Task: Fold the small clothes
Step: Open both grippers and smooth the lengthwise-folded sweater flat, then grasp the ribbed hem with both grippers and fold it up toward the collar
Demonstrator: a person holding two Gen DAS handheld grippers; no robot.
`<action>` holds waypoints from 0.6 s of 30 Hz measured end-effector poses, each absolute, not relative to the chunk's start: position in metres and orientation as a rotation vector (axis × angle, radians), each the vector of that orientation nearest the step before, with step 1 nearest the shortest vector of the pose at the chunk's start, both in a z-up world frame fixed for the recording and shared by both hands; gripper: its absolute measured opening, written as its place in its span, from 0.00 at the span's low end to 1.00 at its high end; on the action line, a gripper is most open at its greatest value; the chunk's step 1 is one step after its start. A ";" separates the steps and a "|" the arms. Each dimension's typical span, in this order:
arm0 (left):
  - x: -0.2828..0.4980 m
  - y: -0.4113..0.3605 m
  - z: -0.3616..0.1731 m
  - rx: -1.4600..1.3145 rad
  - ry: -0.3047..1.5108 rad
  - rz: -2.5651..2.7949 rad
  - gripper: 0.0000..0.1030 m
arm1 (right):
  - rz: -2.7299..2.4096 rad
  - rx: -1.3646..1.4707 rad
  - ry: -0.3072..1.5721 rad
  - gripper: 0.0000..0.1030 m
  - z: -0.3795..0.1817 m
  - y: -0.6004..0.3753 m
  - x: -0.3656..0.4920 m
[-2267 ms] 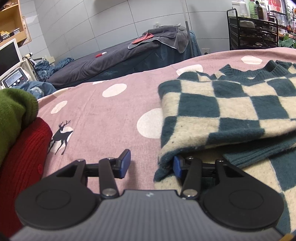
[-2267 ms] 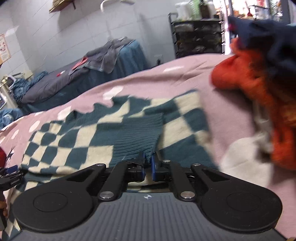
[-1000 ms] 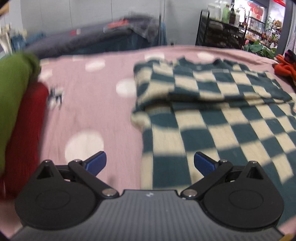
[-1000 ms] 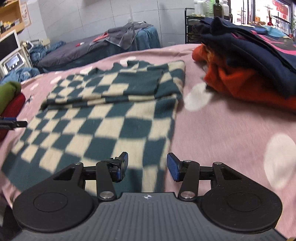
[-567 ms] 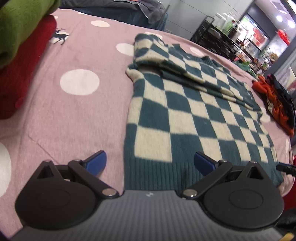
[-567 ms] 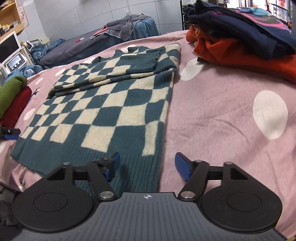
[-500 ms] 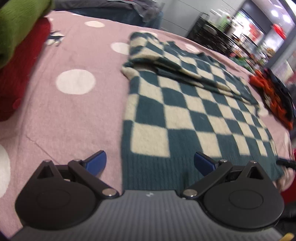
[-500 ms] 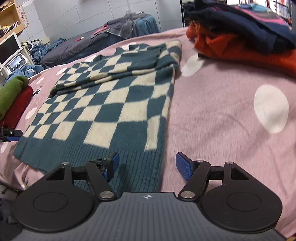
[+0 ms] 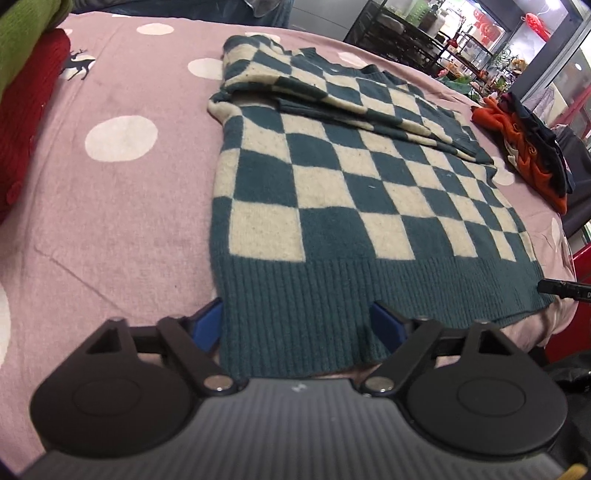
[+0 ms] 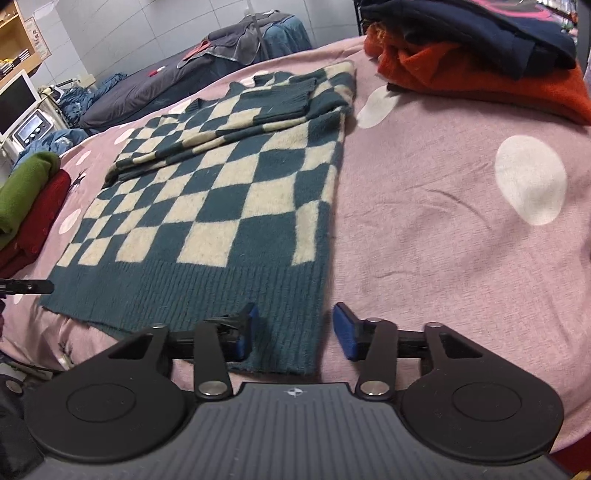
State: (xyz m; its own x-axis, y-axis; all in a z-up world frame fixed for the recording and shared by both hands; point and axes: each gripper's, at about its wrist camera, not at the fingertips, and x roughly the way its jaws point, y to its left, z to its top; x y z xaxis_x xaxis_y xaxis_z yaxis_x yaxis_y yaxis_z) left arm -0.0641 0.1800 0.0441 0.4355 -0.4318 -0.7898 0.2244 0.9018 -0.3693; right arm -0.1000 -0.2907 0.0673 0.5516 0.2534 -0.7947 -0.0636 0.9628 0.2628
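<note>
Both grippers have drawn back from the folded sleeves to the near hem of the teal-and-cream checked knit sweater [image 9: 354, 192], which lies flat on the pink bed cover with white dots [image 9: 110, 206], sleeves folded across its upper part.

At the hem's left corner, the left gripper [image 9: 297, 325] stands spread wide, its blue-padded fingers [image 9: 207, 325] straddling the ribbed teal band; one pad sits just outside the sweater's side edge, the other over the rib. At the hem's right corner, the right gripper [image 10: 295, 332] is moderately open, with one finger above the ribbing and the other just beyond the edge, over the bare cover. Neither holds any cloth.

A stack of folded garments, green fleece over red knit [image 10: 26, 206], sits on the cover to the left, well apart from the sweater. A pile of orange and navy clothes [image 10: 480, 62] lies to the right, near the sweater's shoulder. Beyond the bed are a grey-covered bed [image 10: 177, 74] and a black wire rack [image 9: 402, 33]. Nothing rests on the sweater's body between the grippers.
</note>
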 end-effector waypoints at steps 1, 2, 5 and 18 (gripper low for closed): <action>-0.064 0.180 0.045 -0.222 1.044 -0.416 0.61 | 0.193 0.216 0.973 0.70 0.067 -0.290 -0.100; -0.063 0.180 0.044 -0.221 1.047 -0.413 0.58 | 0.196 0.219 0.976 0.70 0.067 -0.290 -0.100; -0.065 0.188 0.042 -0.228 1.036 -0.396 0.42 | 0.199 0.221 0.986 0.60 0.067 -0.290 -0.100; -0.065 0.201 0.031 -0.347 1.019 -0.386 0.10 | 0.242 0.248 0.991 0.09 0.064 -0.292 -0.103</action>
State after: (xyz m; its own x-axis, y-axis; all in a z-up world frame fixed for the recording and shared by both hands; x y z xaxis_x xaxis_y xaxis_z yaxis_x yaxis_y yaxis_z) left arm -0.0646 0.2010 0.0312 0.4683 -0.4653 -0.7511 0.1486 0.8794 -0.4522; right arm -0.1031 -0.2919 0.0644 0.5254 0.3121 -0.7915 -0.0879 0.9452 0.3144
